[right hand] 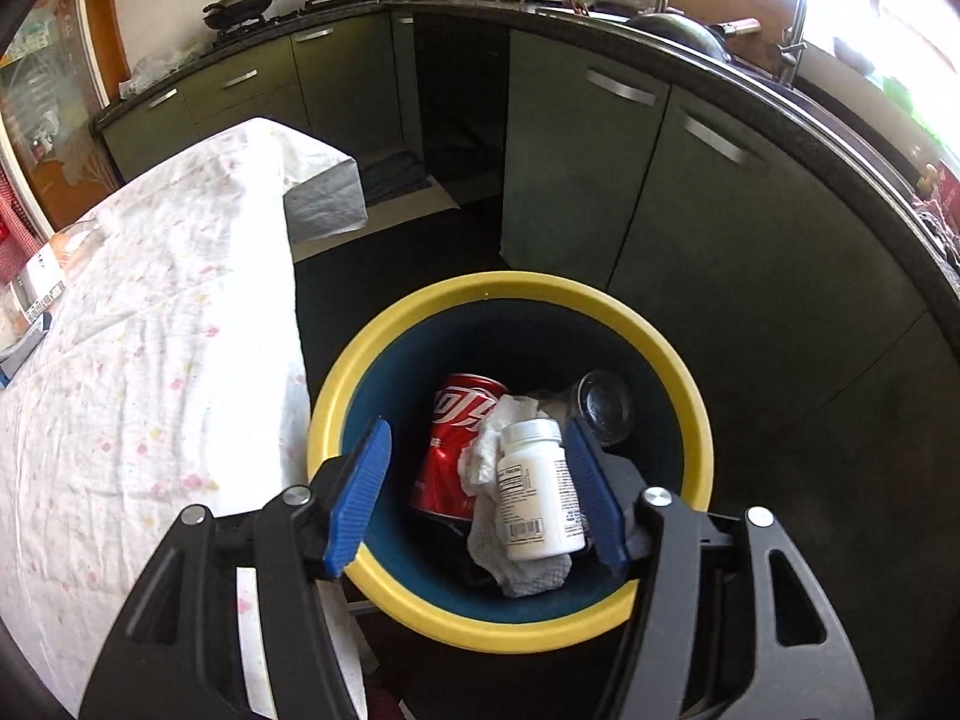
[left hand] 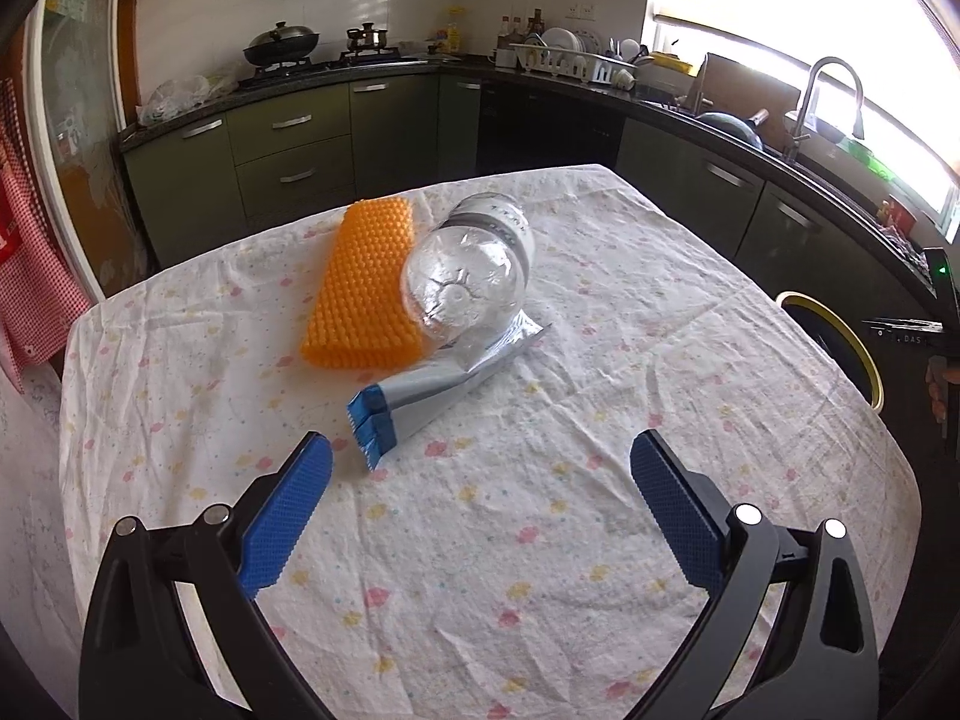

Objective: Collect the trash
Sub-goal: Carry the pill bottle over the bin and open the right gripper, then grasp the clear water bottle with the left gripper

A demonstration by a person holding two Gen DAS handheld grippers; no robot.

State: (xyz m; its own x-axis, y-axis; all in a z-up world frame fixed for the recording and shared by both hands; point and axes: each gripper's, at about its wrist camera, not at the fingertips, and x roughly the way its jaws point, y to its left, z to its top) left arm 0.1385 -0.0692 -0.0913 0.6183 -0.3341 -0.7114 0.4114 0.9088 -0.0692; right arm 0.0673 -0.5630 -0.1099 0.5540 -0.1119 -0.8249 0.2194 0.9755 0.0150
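Note:
My left gripper point(left hand: 480, 444) hangs open over the flowered tablecloth point(left hand: 540, 540). Just ahead of it lies a silver wrapper with a blue end point(left hand: 414, 402). Behind that rests a clear plastic bottle point(left hand: 462, 282) on its side, against an orange bumpy sponge point(left hand: 366, 288). My right gripper point(right hand: 477, 427) stands open above the yellow-rimmed bin point(right hand: 372, 348). A white pill bottle point(right hand: 537, 486) shows between its fingers, close to the right pad point(right hand: 594, 498) and clear of the left one. Below it in the bin are a red can point(right hand: 456, 444), crumpled tissue point(right hand: 522, 570) and a clear cup point(right hand: 606, 408).
The bin point(left hand: 852, 342) stands on the dark floor beside the table's right edge. Green kitchen cabinets point(right hand: 600, 168) and a counter with a sink run behind it. A hand point(left hand: 936, 390) shows at the right border of the left wrist view. The plastic bottle point(right hand: 42, 276) peeks in at the left.

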